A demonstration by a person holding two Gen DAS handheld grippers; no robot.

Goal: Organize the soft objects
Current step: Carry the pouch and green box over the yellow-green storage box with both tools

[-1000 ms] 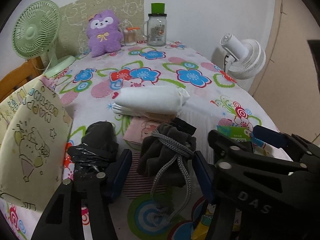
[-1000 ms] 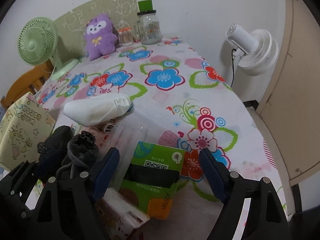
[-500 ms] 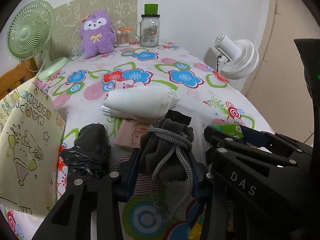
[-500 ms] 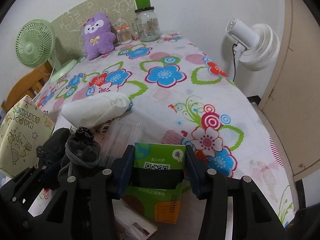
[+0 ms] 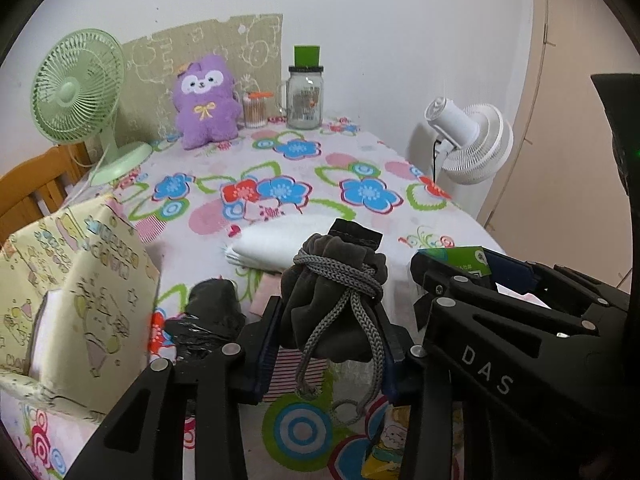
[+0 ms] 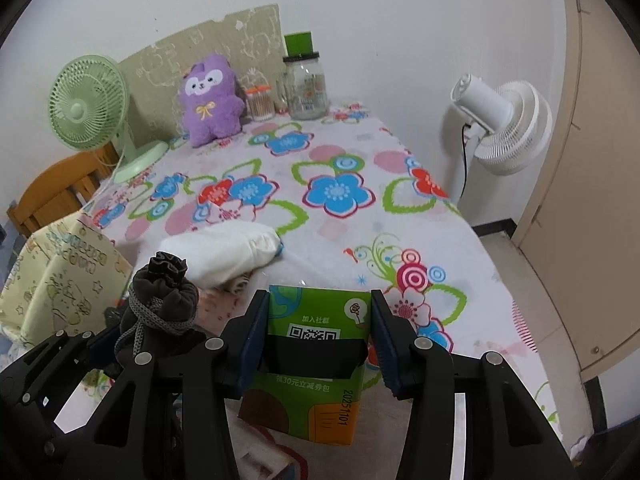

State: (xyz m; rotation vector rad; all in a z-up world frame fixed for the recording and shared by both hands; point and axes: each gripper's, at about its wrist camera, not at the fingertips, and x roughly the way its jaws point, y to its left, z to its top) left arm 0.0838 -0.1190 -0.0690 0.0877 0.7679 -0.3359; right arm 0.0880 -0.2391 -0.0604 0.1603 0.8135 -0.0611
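Observation:
My left gripper (image 5: 328,344) is shut on a dark grey drawstring pouch (image 5: 332,296) and holds it just above the flowered tablecloth (image 5: 280,176); the pouch also shows in the right wrist view (image 6: 164,300). My right gripper (image 6: 318,340) is shut on a green tissue pack (image 6: 316,356), which also shows in the left wrist view (image 5: 460,256). A white rolled cloth (image 6: 224,252) lies behind both. A black bundle (image 5: 212,312) lies left of the pouch. A purple plush toy (image 5: 206,100) sits at the far end.
A yellow paper bag (image 5: 72,304) stands at the left. A green fan (image 5: 76,92), a glass jar (image 5: 306,92) and a cotton swab tub (image 5: 256,110) stand at the back. A white fan (image 6: 500,128) stands beside the table on the right.
Both grippers closed, the left on the grey pouch and the right on the green tissue pack, and lifted them a little.

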